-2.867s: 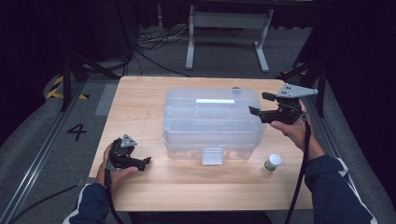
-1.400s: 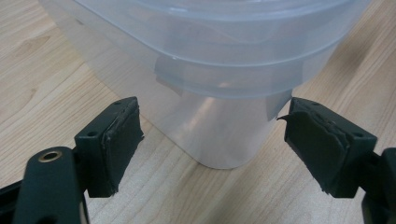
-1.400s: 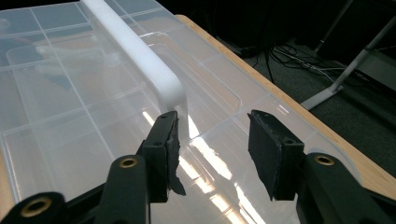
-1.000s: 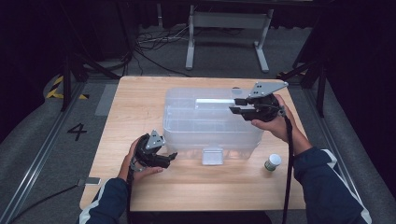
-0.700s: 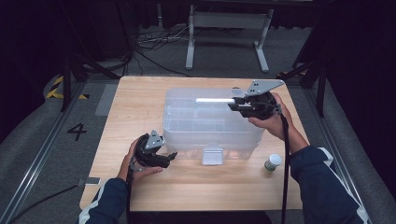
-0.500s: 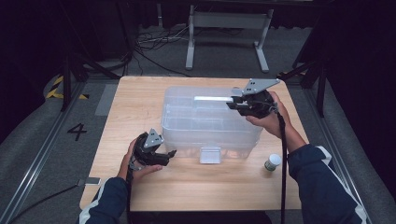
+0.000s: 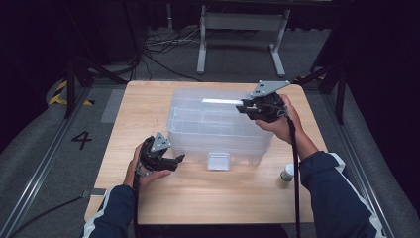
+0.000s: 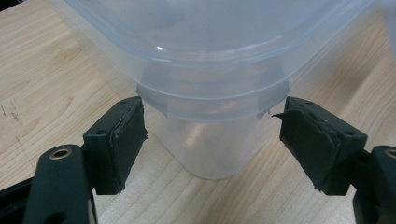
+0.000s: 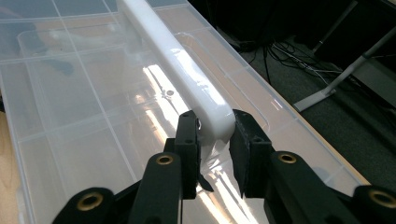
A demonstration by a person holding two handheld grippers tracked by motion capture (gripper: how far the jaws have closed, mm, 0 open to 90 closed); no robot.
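A clear plastic storage box (image 7: 218,134) with a lid stands in the middle of the wooden table (image 7: 223,203). A white handle bar (image 7: 220,101) lies along the lid's top. My right gripper (image 7: 242,108) is at the bar's right end. In the right gripper view its jaws have just been closing and now press on both sides of the white handle (image 9: 187,79), so the right gripper (image 9: 214,140) is shut on it. My left gripper (image 7: 179,159) rests low at the box's front left corner. Its jaws stand open on either side of that corner (image 8: 210,46), left gripper (image 8: 210,140).
A small white jar (image 7: 287,172) stands on the table near the front right, beside the right forearm. A clear latch flap (image 7: 218,161) hangs at the box's front. Dark floor, cables and a metal stand (image 7: 242,22) lie beyond the far edge.
The right gripper has edged left along the lid onto the handle's end and closed on it. The left gripper has stayed at the box's corner.
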